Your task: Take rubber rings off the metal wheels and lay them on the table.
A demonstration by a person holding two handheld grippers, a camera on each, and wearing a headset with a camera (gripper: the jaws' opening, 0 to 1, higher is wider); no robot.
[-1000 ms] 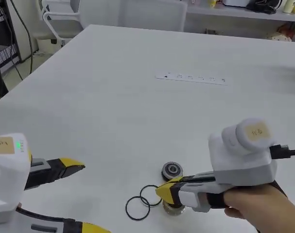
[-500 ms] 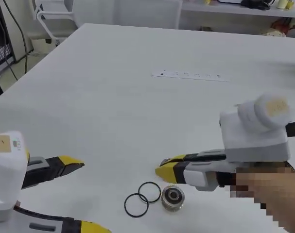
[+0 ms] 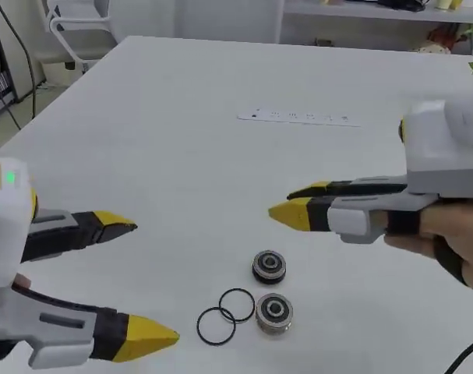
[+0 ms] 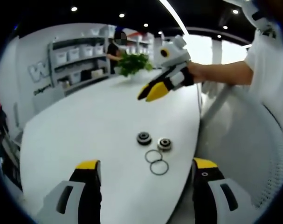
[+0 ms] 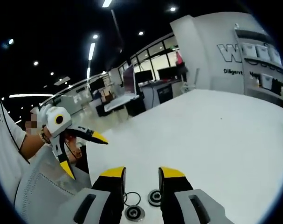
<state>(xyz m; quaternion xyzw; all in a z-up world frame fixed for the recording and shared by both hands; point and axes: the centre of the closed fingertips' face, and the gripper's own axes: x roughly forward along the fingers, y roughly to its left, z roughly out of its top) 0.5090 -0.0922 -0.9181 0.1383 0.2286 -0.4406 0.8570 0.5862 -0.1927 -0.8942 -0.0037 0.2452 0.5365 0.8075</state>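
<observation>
Two metal wheels lie near the table's front edge. The farther wheel (image 3: pixel 269 266) has a dark rim; the nearer wheel (image 3: pixel 274 313) looks bare and silver. Two loose black rubber rings (image 3: pixel 237 305) (image 3: pixel 216 326) overlap on the table just left of the nearer wheel. My right gripper (image 3: pixel 287 202) hovers above and behind the wheels, its jaws a little apart and holding nothing. At the left, my left gripper (image 3: pixel 142 280) is wide open and points toward the rings. The left gripper view shows the wheels (image 4: pixel 143 138) (image 4: pixel 164 143) and the rings (image 4: pixel 153 156) ahead of its jaws.
The white table (image 3: pixel 181 156) stretches far back, with a flat white power strip (image 3: pixel 298 118) at its middle. White chairs (image 3: pixel 80 27) stand beyond the far left corner. A shelf with a green plant (image 4: pixel 134 63) lies past the table's end.
My right gripper has lifted off the nearer wheel and drawn up and to the right. Both wheels now show on the table. The left gripper has barely moved.
</observation>
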